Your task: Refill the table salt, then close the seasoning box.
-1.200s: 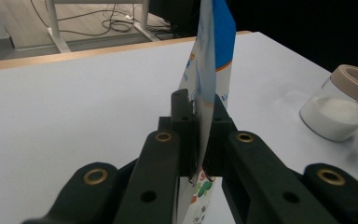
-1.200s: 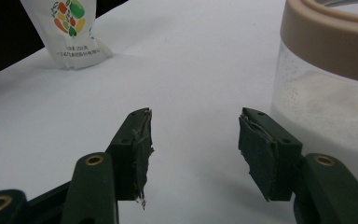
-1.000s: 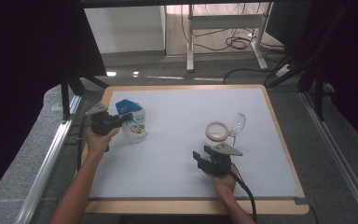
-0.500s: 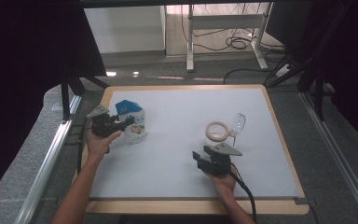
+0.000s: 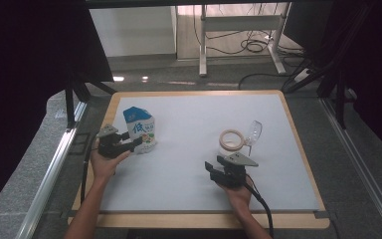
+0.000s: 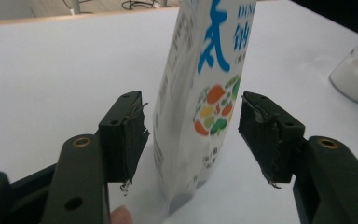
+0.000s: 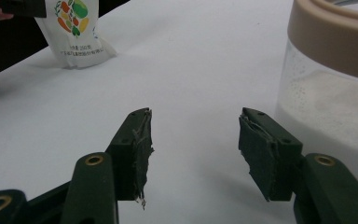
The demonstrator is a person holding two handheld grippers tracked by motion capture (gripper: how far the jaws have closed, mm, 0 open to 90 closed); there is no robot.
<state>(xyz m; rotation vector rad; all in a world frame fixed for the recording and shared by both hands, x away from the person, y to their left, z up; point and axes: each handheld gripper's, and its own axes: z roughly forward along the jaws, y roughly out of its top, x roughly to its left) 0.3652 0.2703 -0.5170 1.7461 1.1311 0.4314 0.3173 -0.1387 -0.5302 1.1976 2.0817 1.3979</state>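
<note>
Left tool (image 6: 193,135), jaws released, straddles the upright pouch (image 6: 200,93) at 12 o'clock, untouched; right tool (image 7: 193,154) released.

This looks like a lab or test room set up for recording. A wood-framed table (image 5: 298,149) with a white top stands between black curtains (image 5: 25,74), with metal rails (image 5: 54,164) along both sides. Beyond it, loose cables (image 5: 251,46) lie coiled on the bare floor under a white desk frame (image 5: 238,30). Grey carpet (image 5: 358,184) surrounds the table.
</note>
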